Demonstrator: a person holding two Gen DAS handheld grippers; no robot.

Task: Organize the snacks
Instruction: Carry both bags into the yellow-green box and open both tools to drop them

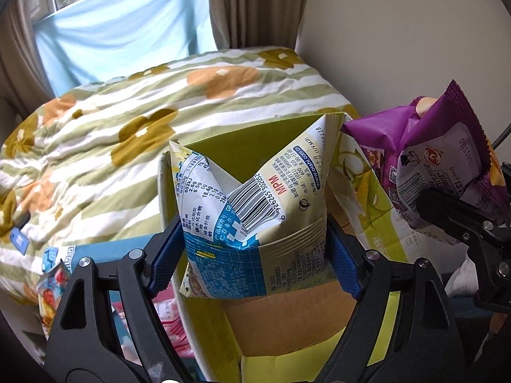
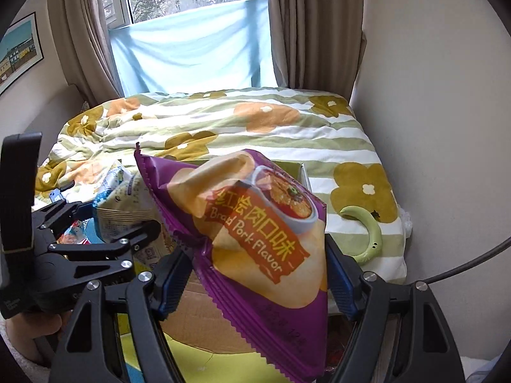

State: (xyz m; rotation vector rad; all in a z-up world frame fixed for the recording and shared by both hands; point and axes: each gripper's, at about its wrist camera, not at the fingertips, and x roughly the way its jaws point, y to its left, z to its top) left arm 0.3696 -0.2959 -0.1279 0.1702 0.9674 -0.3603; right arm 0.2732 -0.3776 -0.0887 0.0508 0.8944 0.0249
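Observation:
My left gripper [image 1: 255,255] is shut on a white and blue snack bag [image 1: 252,198], its blue pads against both sides of the bag. The bag stands upright over an open cardboard box [image 1: 287,316] with green inner walls. At the right edge of this view my right gripper [image 1: 447,214] holds a purple snack bag [image 1: 415,146] beside the box. In the right wrist view my right gripper [image 2: 255,274] is shut on that purple bag [image 2: 249,223], labelled braised pork flavour, above the box [image 2: 198,312]. The left gripper [image 2: 115,217] with its bag [image 2: 121,210] shows at the left.
The box sits at the foot of a bed with a striped floral quilt [image 1: 127,102]. More snack packets [image 1: 54,284] lie left of the box, a pink one [image 1: 169,319] among them. A green ring-shaped object [image 2: 370,233] lies on the quilt at the right. A wall [image 1: 399,48] stands close on the right.

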